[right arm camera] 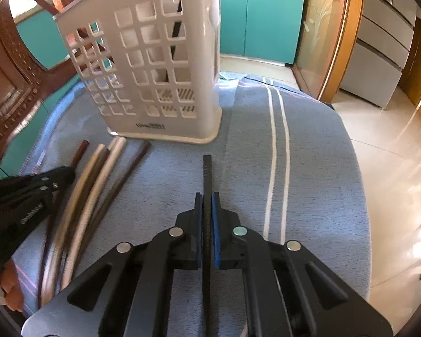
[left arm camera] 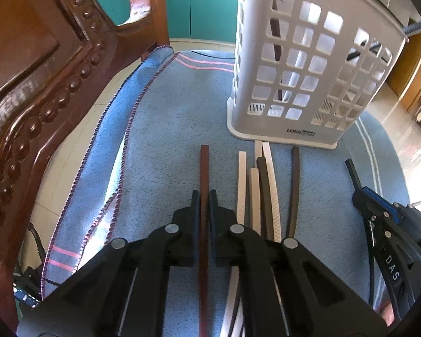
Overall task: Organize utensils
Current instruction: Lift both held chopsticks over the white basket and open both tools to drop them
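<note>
My left gripper [left arm camera: 204, 193] is shut on a reddish-brown chopstick [left arm camera: 204, 165] that points toward the white slotted utensil holder [left arm camera: 303, 64]. Several white and dark chopsticks [left arm camera: 262, 185] lie on the blue cloth just right of it. My right gripper [right arm camera: 207, 196] is shut on a black chopstick [right arm camera: 207, 174]; the holder [right arm camera: 154, 64] stands ahead and to the left, with a few sticks inside it. The loose chopsticks [right arm camera: 89, 196] lie left of the right gripper. The right gripper [left arm camera: 379, 213] also shows in the left wrist view.
A blue towel [right arm camera: 308, 168] with white stripes covers the table. A carved wooden chair back [left arm camera: 36, 90] stands close on the left. Teal cabinets [right arm camera: 266, 16] and a shiny tiled floor [right arm camera: 393, 154] lie beyond the table's right edge.
</note>
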